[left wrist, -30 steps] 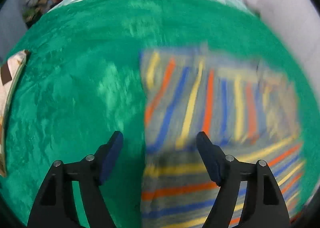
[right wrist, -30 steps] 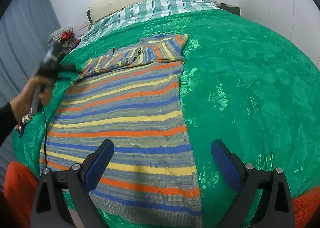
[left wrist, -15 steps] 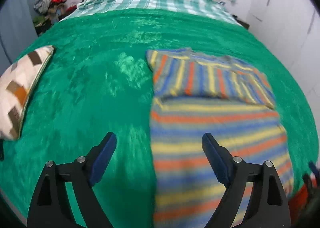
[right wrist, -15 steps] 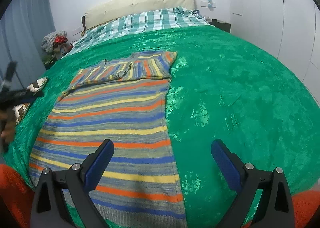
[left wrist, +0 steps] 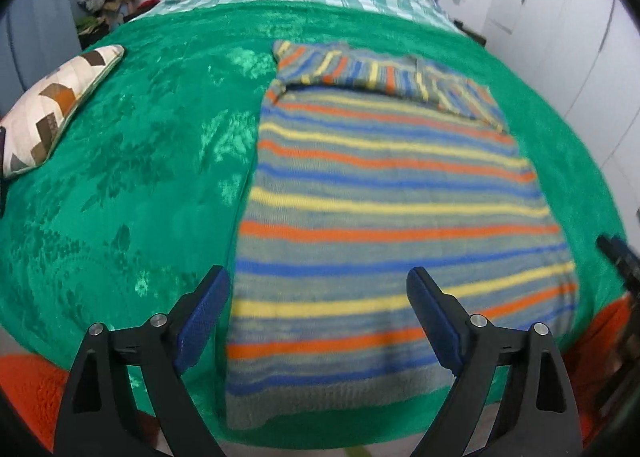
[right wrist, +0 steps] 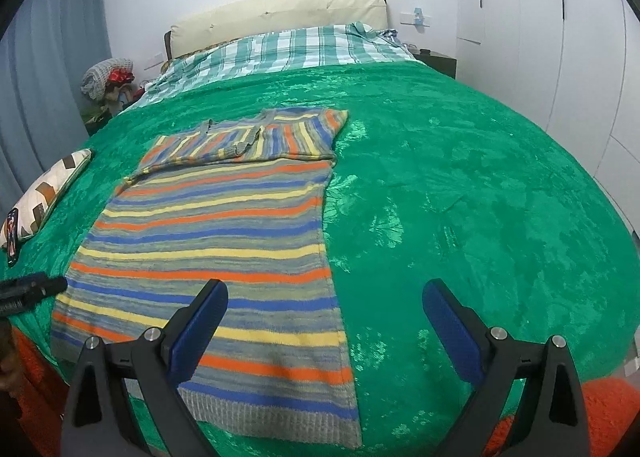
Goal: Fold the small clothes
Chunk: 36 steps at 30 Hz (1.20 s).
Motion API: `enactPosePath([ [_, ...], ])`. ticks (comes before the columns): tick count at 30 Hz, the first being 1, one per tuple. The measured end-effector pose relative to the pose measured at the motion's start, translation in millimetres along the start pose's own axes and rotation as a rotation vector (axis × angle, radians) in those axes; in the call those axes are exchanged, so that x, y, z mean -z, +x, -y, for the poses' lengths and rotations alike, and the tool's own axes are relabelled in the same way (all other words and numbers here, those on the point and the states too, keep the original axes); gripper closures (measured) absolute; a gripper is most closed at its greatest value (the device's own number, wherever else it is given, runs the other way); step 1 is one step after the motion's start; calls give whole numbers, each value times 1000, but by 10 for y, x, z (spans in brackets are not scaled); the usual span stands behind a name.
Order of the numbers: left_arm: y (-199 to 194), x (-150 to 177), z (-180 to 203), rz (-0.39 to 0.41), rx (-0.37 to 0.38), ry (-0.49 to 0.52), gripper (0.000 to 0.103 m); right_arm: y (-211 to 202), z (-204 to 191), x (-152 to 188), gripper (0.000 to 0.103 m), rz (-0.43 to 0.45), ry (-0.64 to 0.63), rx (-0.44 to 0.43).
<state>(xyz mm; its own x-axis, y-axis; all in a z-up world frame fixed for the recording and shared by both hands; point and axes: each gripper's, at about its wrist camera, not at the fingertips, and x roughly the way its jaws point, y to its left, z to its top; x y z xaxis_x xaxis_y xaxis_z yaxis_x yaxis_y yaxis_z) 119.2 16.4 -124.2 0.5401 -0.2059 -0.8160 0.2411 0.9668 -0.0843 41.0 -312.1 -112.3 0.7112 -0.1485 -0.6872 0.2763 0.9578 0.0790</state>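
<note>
A knit sweater [left wrist: 380, 197] [right wrist: 224, 237] striped in grey, blue, yellow and orange lies flat on the green bed cover [left wrist: 140, 177] [right wrist: 460, 197]. Its sleeves are folded across the chest at the far end, and the grey hem is nearest me. My left gripper [left wrist: 316, 281] hovers over the hem's left part; its jaws are opening and nothing is between them. It also shows as a dark tip [right wrist: 32, 289] at the left edge of the right wrist view. My right gripper [right wrist: 326, 289] stands open and empty above the hem's right corner.
A patterned cushion [left wrist: 52, 105] [right wrist: 48, 193] lies on the left of the bed, with a phone [right wrist: 12, 237] beside it. A plaid sheet [right wrist: 280, 53] and headboard are at the far end. Clothes are piled [right wrist: 106, 77] far left. Orange fabric [left wrist: 28, 389] hangs below the bed's near edge.
My left gripper drew back from the folded sleeves at the far end toward the hem, and its jaws spread wider. The right gripper stayed open and barely shifted.
</note>
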Motion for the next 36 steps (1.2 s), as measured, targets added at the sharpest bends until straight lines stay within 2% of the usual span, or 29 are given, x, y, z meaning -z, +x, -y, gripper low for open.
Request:
enactPosePath([
  [5, -5, 102, -15, 10, -24, 16, 12, -14, 41, 24, 6, -7, 12, 11],
  [11, -92, 97, -64, 55, -47, 6, 12, -12, 15, 26, 6, -9, 2, 9],
  [20, -111, 110, -125, 60, -69, -13, 12, -12, 12, 39, 6, -9, 7, 9],
  [27, -223, 81, -141, 105, -88, -14, 12, -10, 30, 28, 6, -7, 13, 9],
  [36, -203, 100, -210, 92, -103, -25, 12, -19, 32, 28, 6, -7, 10, 9],
])
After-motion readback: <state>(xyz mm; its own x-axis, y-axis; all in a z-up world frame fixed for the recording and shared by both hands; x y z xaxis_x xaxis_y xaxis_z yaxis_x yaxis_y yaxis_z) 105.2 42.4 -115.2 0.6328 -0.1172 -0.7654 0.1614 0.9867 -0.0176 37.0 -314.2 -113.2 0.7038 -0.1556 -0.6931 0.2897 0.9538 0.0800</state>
